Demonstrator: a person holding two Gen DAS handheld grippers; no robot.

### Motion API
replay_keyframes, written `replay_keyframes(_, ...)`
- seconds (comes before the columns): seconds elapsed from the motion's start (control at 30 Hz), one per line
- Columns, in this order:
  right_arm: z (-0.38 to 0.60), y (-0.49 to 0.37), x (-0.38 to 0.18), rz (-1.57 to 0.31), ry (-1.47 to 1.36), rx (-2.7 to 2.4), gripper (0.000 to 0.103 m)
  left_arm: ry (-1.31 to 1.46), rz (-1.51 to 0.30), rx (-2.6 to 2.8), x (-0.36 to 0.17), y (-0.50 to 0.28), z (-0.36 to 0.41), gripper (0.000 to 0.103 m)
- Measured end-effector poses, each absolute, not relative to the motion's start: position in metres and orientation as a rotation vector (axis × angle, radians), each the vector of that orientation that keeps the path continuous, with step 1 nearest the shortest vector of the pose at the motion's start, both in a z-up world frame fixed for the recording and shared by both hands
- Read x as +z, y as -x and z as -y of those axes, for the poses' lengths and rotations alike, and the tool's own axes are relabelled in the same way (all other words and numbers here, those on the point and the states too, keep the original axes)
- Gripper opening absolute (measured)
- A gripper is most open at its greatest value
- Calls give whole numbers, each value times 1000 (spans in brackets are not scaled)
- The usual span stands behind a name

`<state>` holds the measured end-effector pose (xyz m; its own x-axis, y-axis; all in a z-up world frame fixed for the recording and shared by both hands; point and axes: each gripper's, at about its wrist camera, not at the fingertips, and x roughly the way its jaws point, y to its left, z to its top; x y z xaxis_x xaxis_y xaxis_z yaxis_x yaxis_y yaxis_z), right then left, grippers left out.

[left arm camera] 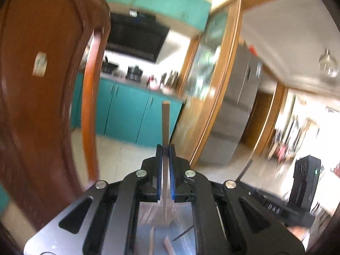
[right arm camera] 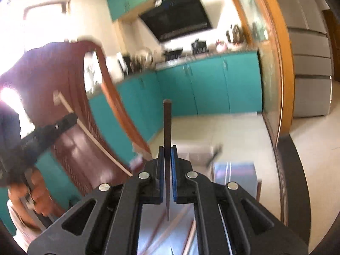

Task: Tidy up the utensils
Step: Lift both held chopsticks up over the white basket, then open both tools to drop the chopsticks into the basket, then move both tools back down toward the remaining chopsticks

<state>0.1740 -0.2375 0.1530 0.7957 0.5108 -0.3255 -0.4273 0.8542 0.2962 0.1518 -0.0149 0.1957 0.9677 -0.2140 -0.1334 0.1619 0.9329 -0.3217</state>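
Note:
My left gripper (left arm camera: 166, 148) is shut on a pale wooden chopstick (left arm camera: 165, 123) that stands upright between the blue pads, raised high above the table. In the right wrist view my right gripper (right arm camera: 167, 149) is shut on a dark brown chopstick (right arm camera: 167, 123), also upright. Below each gripper, several loose chopsticks (left arm camera: 167, 244) (right arm camera: 176, 225) lie on a shiny surface. The right gripper (left arm camera: 306, 182) shows at the right of the left wrist view with its dark stick (left arm camera: 244, 170). The left gripper (right arm camera: 48, 129), held by a hand (right arm camera: 38, 197), shows at the left of the right wrist view.
A carved wooden chair back (left arm camera: 42, 85) rises close on the left. Beyond it are teal kitchen cabinets (left arm camera: 127, 110), a counter with appliances, a black range hood (left arm camera: 136, 36), a wooden door frame (left arm camera: 223, 80) and a steel fridge (left arm camera: 238, 97). A metal tray (right arm camera: 233, 174) lies below.

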Motion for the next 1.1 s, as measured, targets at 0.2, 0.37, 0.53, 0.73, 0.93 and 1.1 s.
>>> replay_keyframes(0.2, 230, -199, 177, -193, -214, 315, 7, 176, -83, -32, 185, -204, 39, 7)
replay_keyframes(0.37, 221, -234, 132, -255, -213, 254, 7, 177, -245, -23, 139, -255, 47, 7)
replay_keyframes(0.53, 214, -243, 102, -318, -188, 275, 7, 138, -332, -16, 112, -275, 54, 7)
replay_keyframes(0.73, 211, -232, 104, -322, -152, 272, 18, 117, -312, 2, 108, -260, 56, 18)
replay_keyframes(0.93, 227, -190, 119, -192, -141, 291, 40, 109, -208, -1, 115, -211, 48, 32)
replay_keyframes(1.1, 233, -147, 111, -160, -125, 468, 40, 157, -210, 11, 105, -176, 29, 32)
